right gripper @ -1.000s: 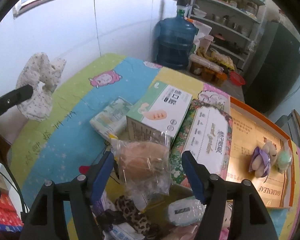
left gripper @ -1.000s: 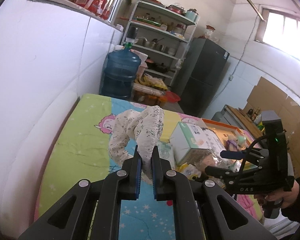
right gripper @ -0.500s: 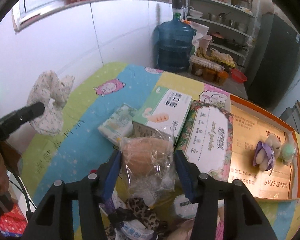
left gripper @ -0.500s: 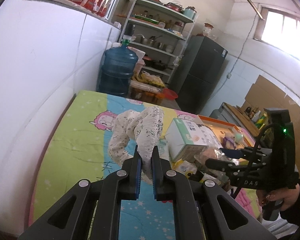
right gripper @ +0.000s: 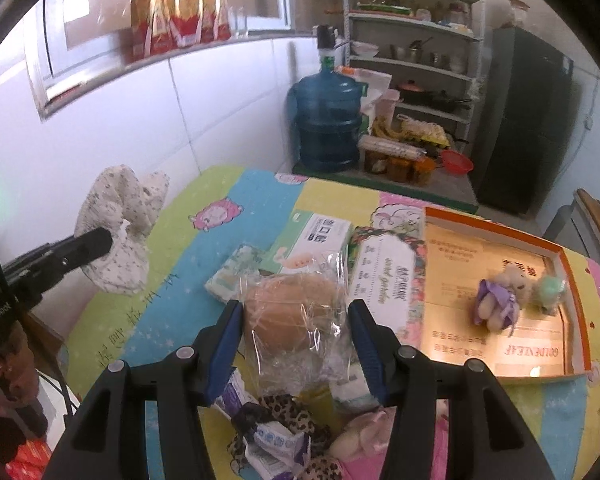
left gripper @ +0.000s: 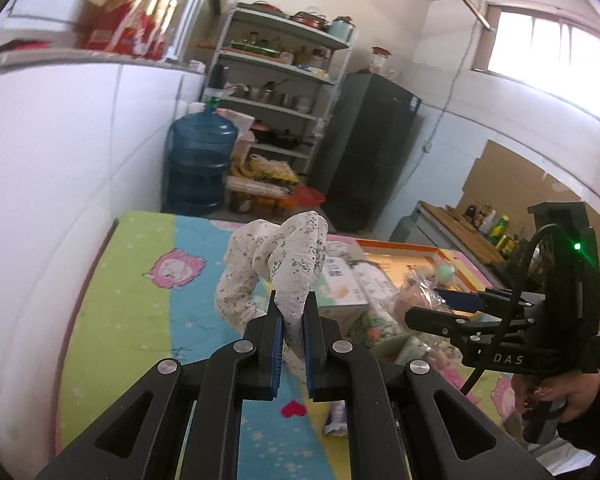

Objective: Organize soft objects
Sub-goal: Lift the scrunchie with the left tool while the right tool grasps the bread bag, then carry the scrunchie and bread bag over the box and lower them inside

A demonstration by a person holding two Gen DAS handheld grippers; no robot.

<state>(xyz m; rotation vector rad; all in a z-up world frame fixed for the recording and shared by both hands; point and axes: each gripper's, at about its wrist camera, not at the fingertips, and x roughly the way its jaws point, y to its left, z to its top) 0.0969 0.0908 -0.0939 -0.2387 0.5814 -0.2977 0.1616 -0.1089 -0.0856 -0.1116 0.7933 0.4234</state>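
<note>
Left claw clamped on a white floral scrunchie, puffy and ruffled, lifted clear of the bench over its left side; same scrunchie seen from the right wrist hanging off the black fingertip, near the white wall. Right claw half-spread, blue pads pressing both sides of a bun wrapped in crinkled clear plastic, raised a little above the clutter; seen also from the left wrist as right claw in a hand. Behind the bun, a green-white box and a floral tissue pack side by side mid-bench; a small tissue packet just left of them. Orange tray at the right edge, holding a purple plush and a mint ball, both near its right wall. Leopard scrunchie and wrappers heaped at the near edge. Open room along the left, green-and-blue part of the cloth; tray floor mostly bare; far edge free, water jug beyond it.
</note>
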